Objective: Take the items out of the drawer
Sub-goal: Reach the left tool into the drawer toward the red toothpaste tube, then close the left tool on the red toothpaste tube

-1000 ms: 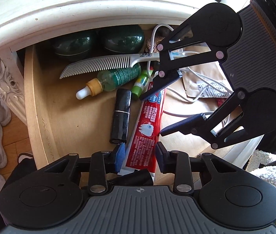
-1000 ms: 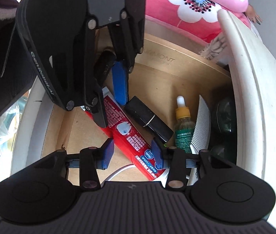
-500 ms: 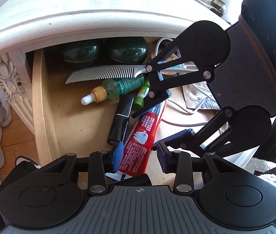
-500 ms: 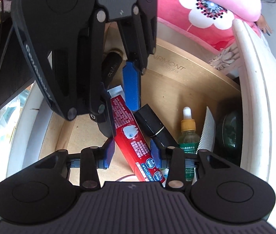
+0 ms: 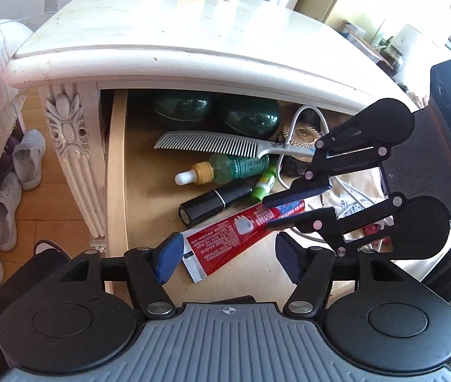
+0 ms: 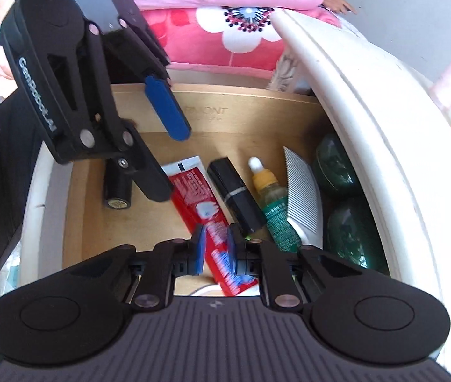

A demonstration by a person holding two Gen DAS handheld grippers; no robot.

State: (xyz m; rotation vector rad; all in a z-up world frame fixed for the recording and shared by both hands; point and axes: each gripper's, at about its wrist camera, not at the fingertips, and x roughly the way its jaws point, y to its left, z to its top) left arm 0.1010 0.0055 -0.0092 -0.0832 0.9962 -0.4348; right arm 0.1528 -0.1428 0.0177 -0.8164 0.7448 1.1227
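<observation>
Red toothpaste tube (image 6: 200, 203) sits clamped in the right hand-held gripper (image 6: 215, 244); lift straight, left hand-held gripper (image 5: 228, 256) open and clear.

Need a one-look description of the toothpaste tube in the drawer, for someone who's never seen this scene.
Look in the open wooden drawer under the white dresser top. On its floor, left of the black lipstick case in the right wrist view, lies a flat red toothpaste tube. It is the only red item, printed with a white tooth, and the right gripper is shut on its blue-banded end.
</observation>
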